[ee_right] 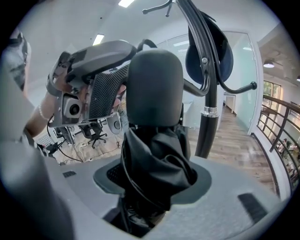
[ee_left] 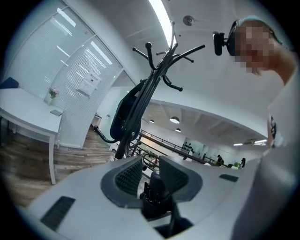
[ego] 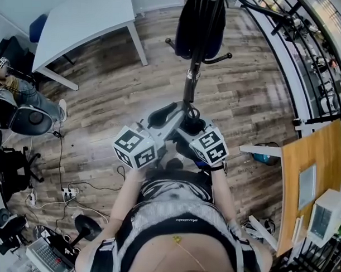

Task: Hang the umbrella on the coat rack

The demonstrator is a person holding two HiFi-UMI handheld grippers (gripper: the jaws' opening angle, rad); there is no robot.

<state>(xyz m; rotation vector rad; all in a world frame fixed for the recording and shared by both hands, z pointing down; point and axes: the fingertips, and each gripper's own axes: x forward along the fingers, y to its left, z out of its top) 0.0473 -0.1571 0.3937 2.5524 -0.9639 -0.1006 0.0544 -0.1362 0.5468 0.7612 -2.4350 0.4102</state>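
Pinching umbrella with your right gripper | left gripper pinching it too | rack just beyond, far side.

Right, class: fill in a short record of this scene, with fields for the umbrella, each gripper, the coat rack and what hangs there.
umbrella: black, folded, not yet on the rack
left gripper: jaws look closed on the umbrella's end
right gripper: jaws closed on its folded fabric
coat rack: black, upright, just ahead
on the rack: a dark blue item
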